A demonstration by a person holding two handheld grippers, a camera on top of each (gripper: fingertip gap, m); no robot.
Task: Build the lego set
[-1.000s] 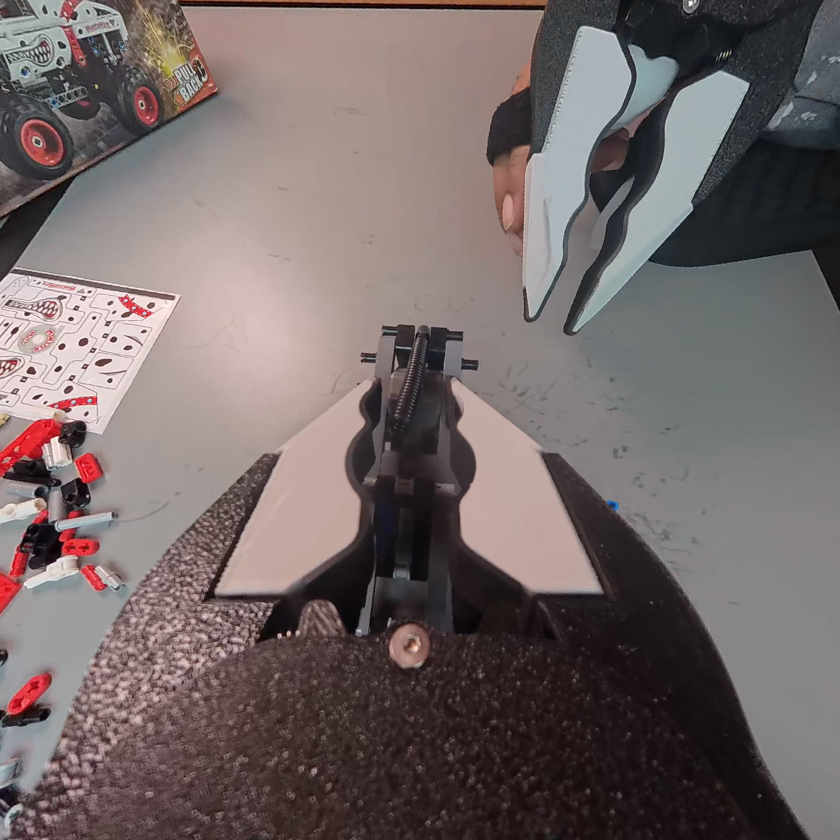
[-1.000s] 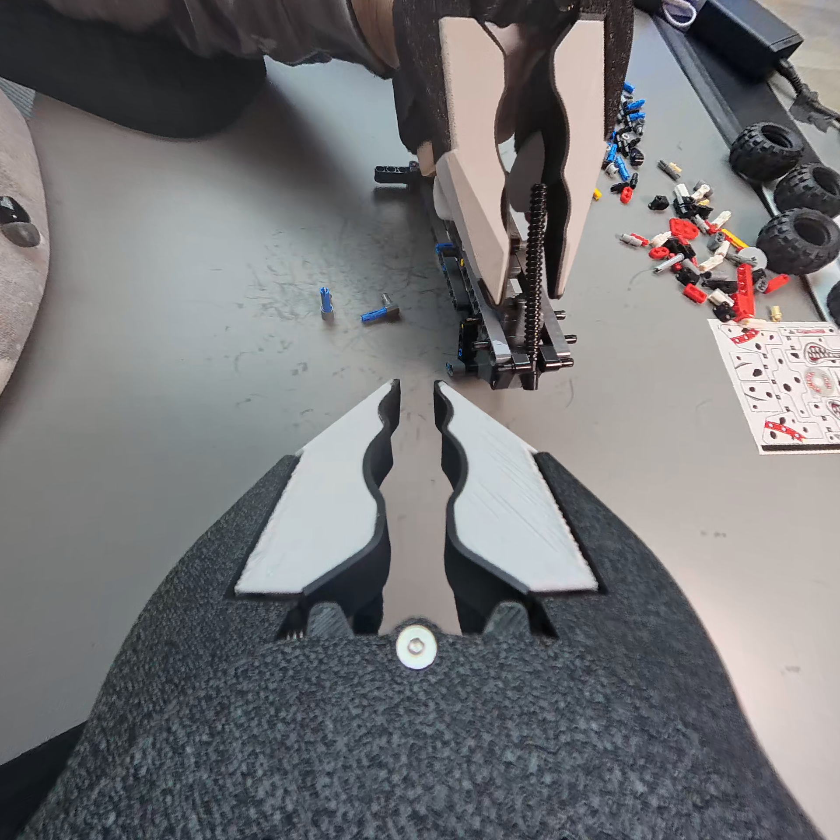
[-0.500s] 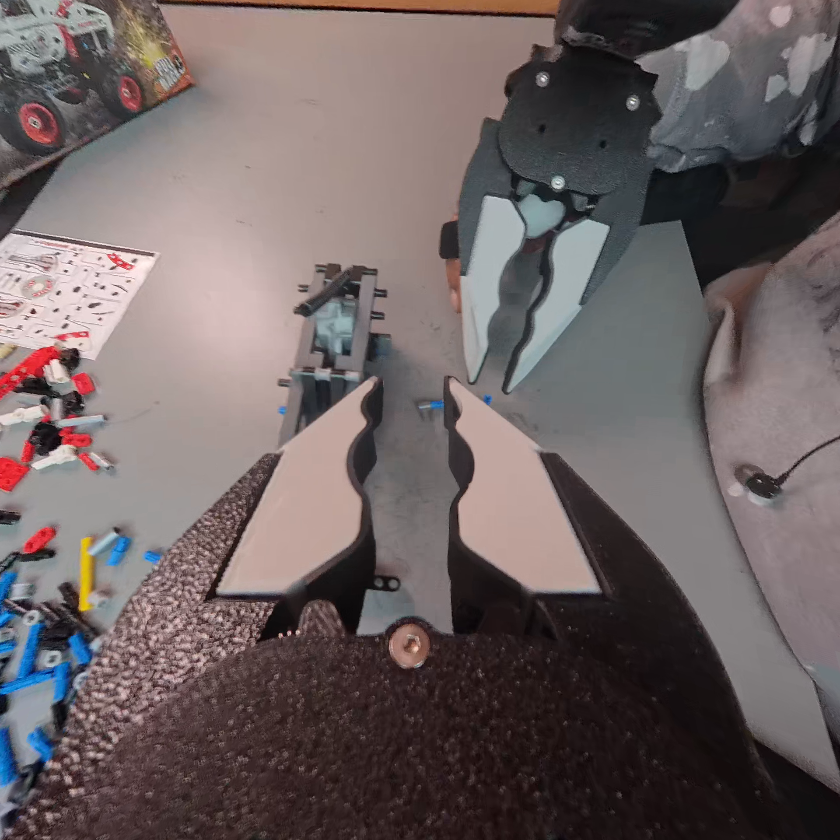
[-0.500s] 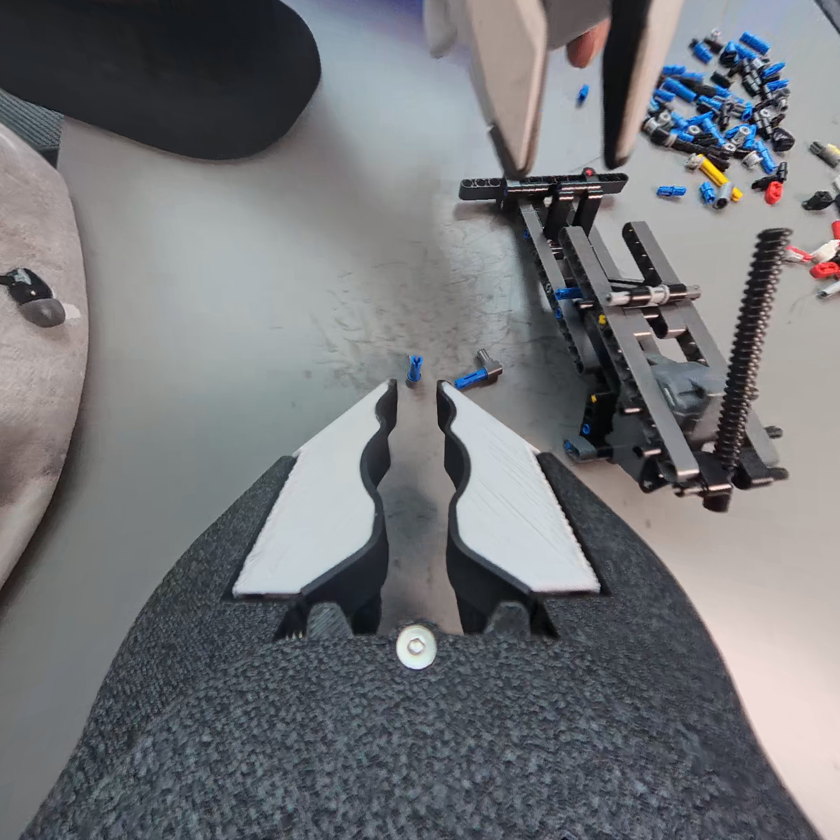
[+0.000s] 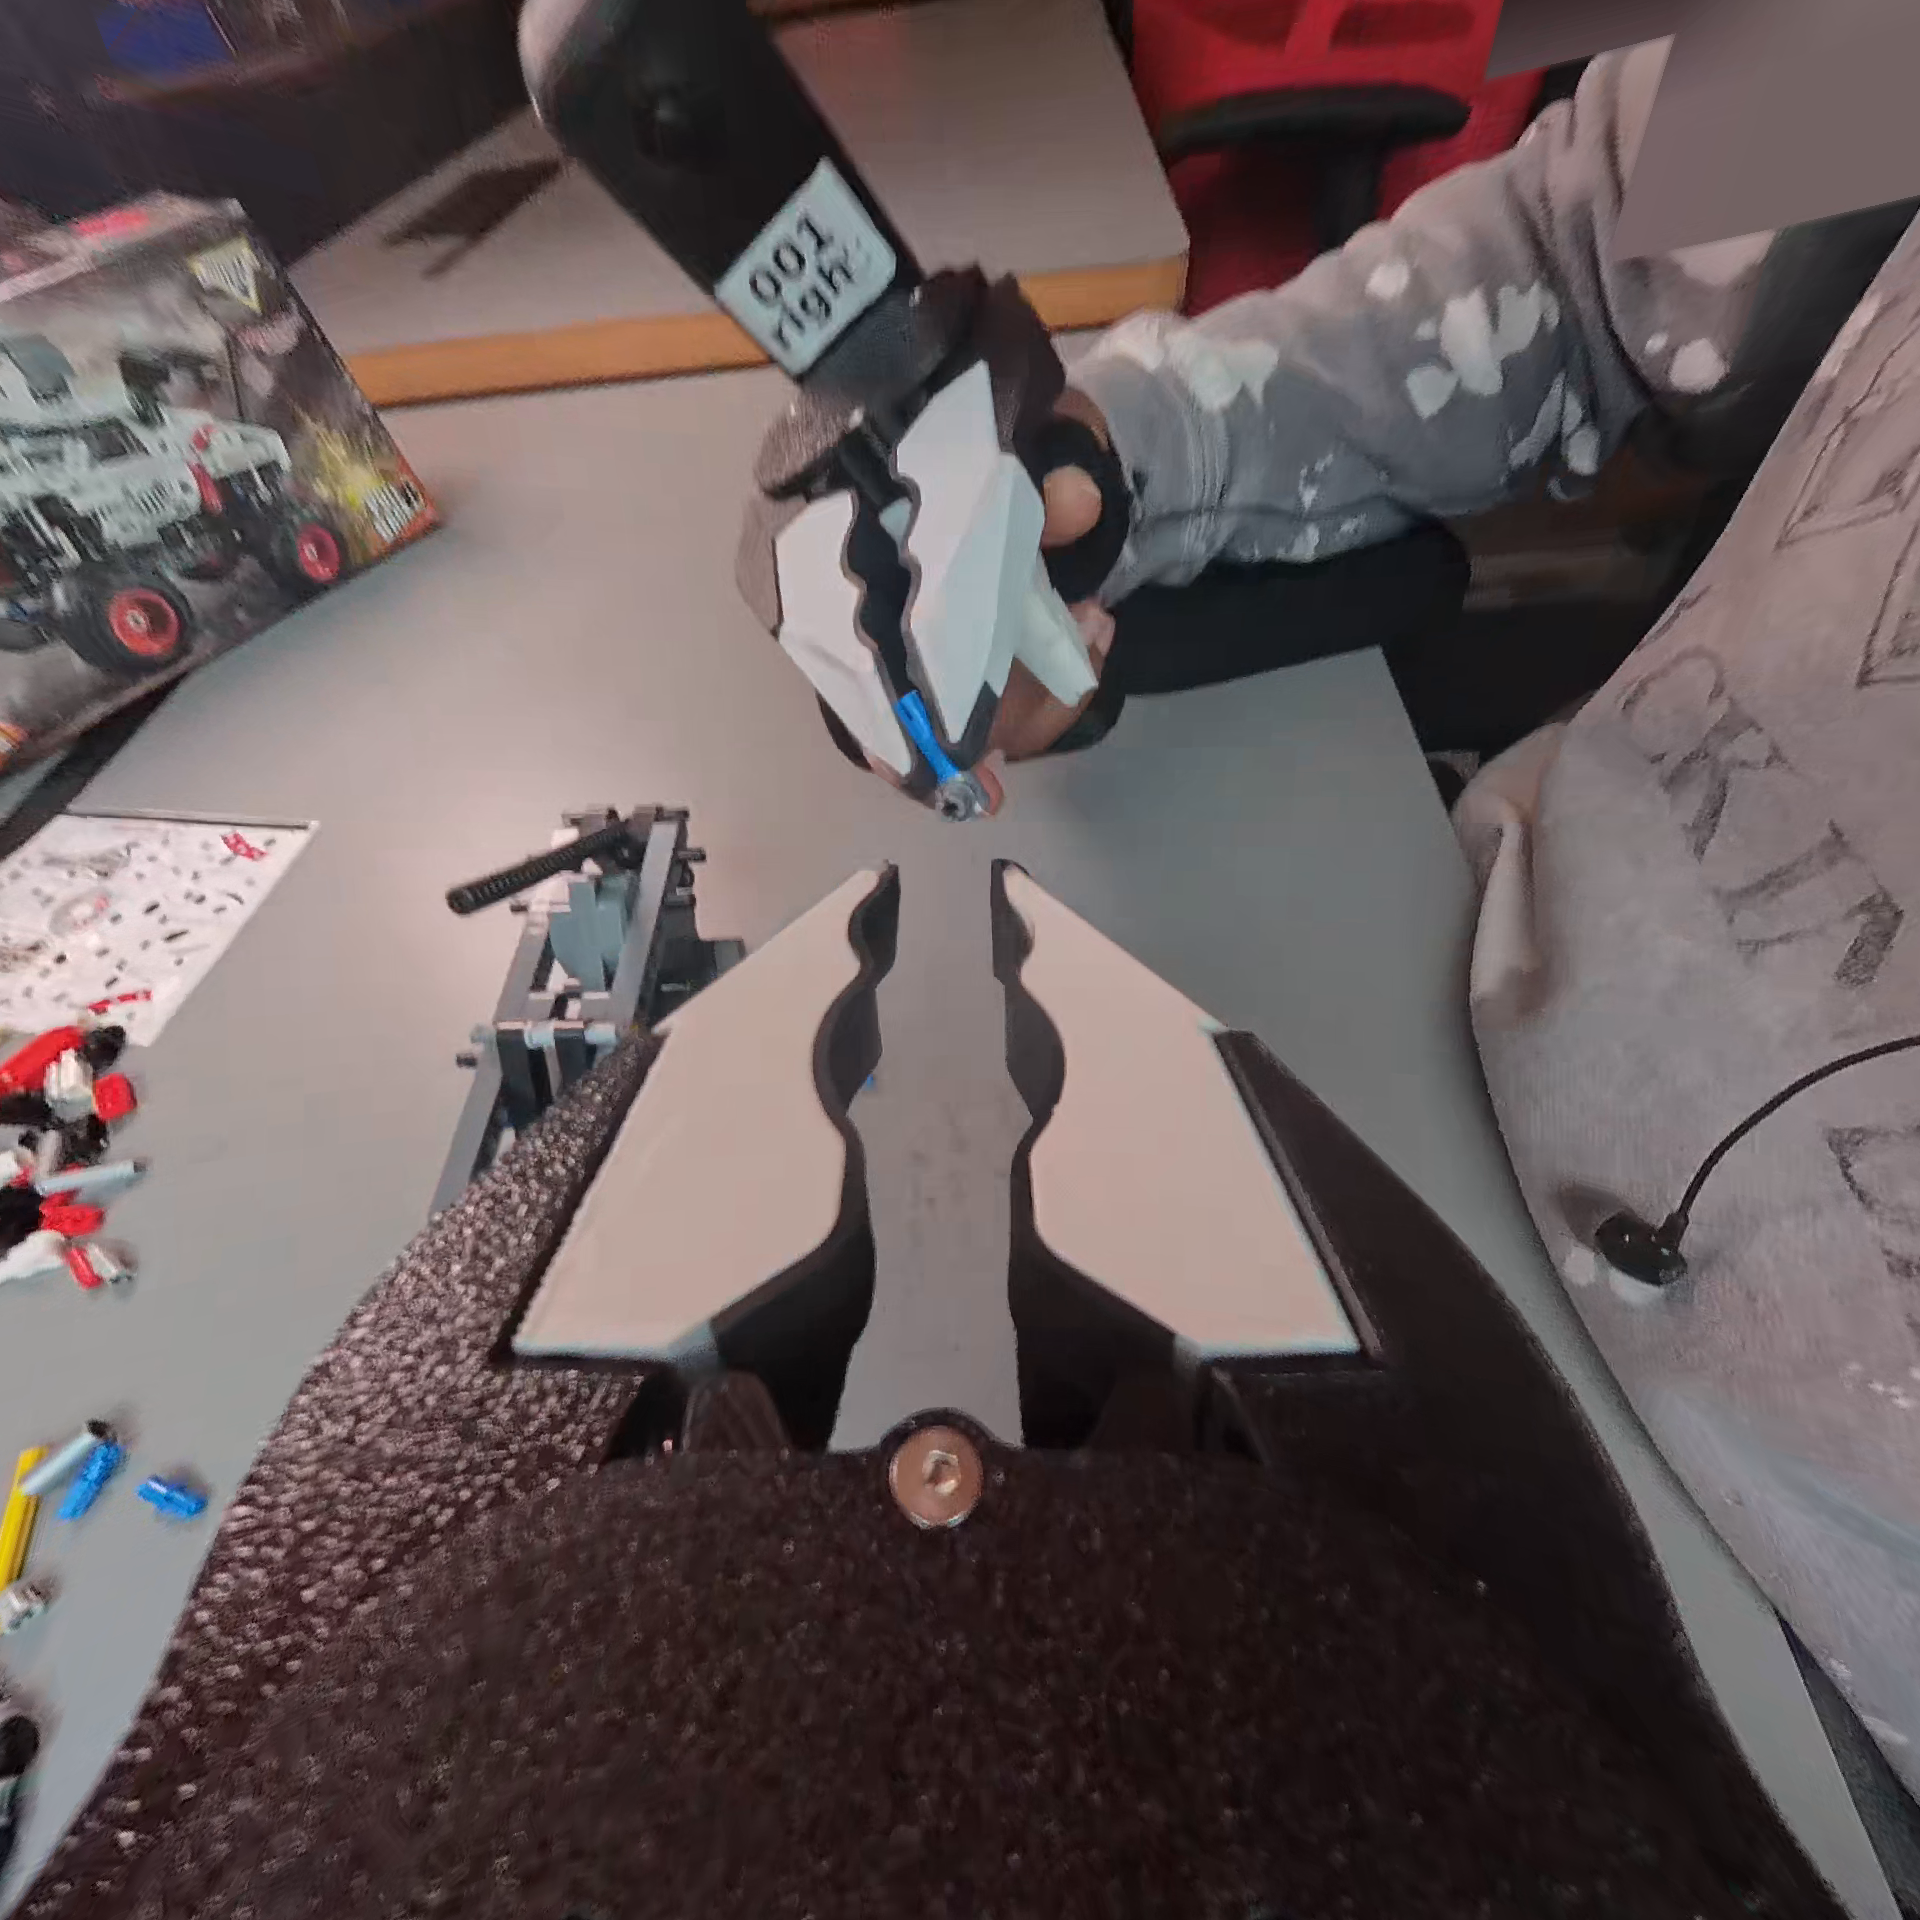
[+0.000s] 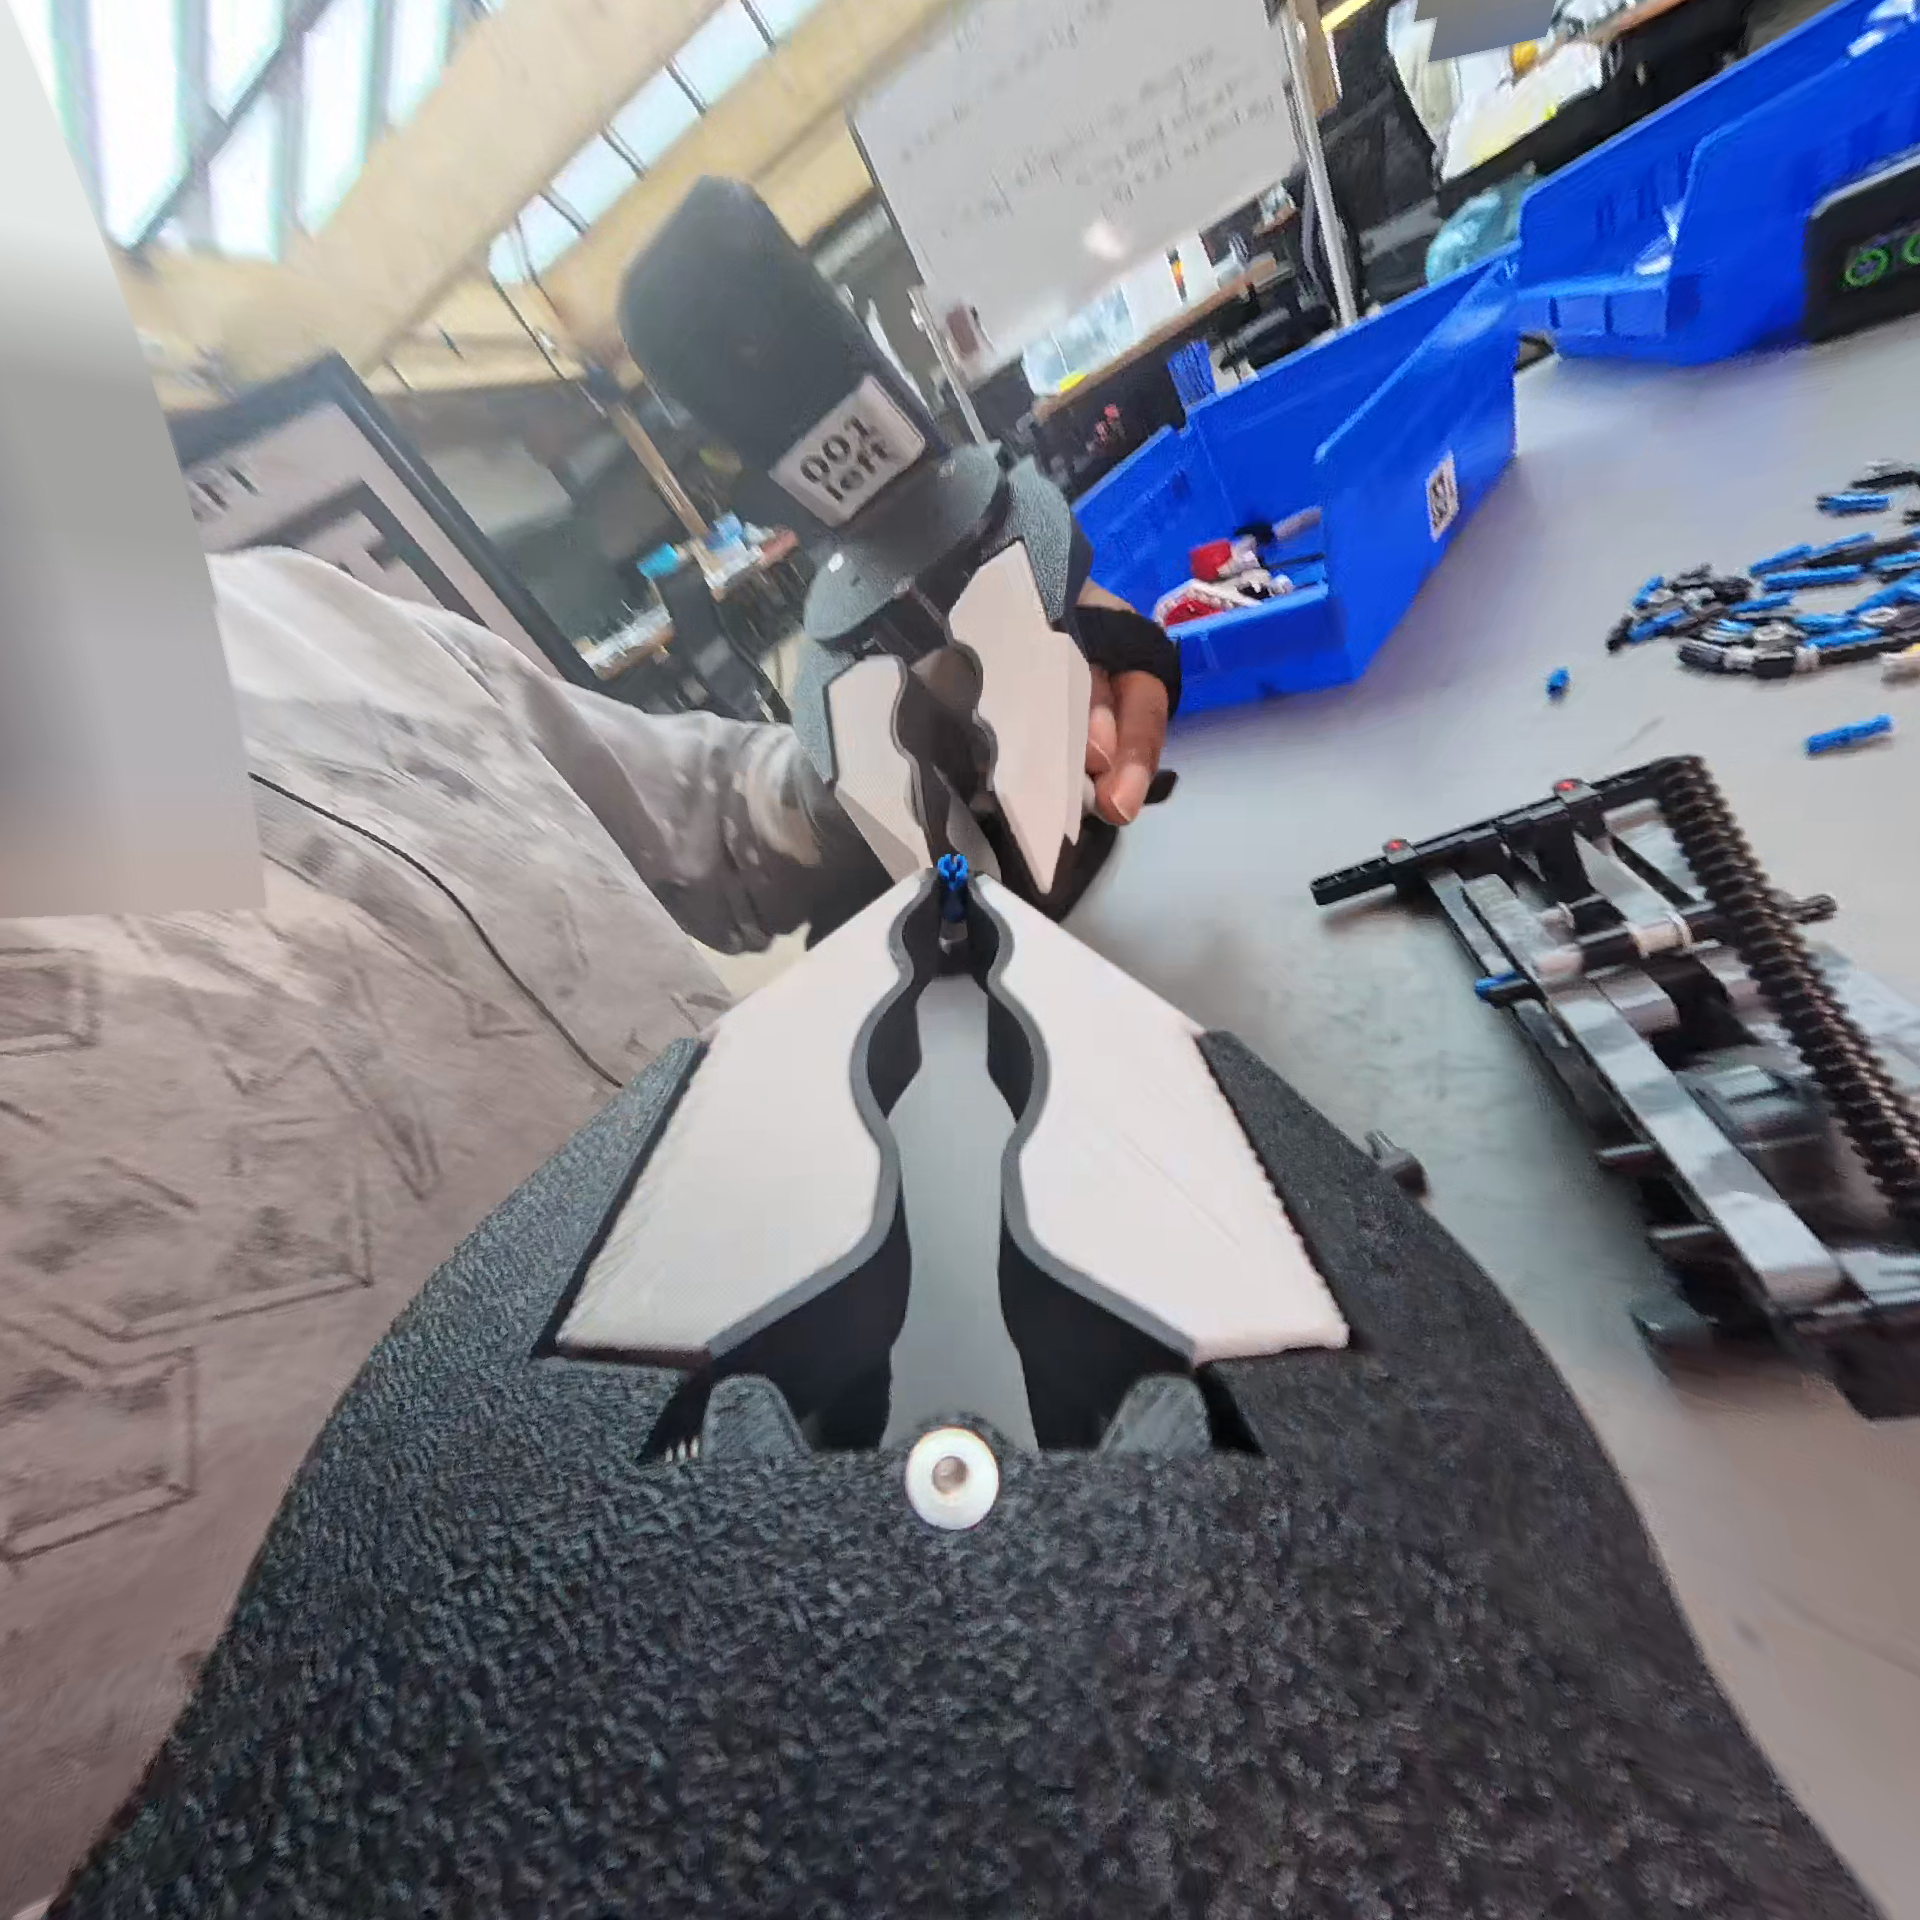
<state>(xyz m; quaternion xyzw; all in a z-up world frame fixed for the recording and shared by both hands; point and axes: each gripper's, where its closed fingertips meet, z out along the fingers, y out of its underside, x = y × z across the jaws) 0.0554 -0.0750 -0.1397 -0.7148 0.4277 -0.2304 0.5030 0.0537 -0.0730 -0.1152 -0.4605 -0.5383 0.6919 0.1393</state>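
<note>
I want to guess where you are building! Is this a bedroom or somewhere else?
Not a bedroom. It looks like a workshop or lab: a big whiteboard stands behind, blue plastic storage bins sit on the grey table, and more cluttered work tables fill the background under high windows.

bright, even daylight | bg motion-blurred | fisheye warp at edges | soft shadows

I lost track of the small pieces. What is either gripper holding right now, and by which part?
The right gripper pinches a blue pin by its shaft, grey end sticking out. The left gripper holds nothing.
</note>
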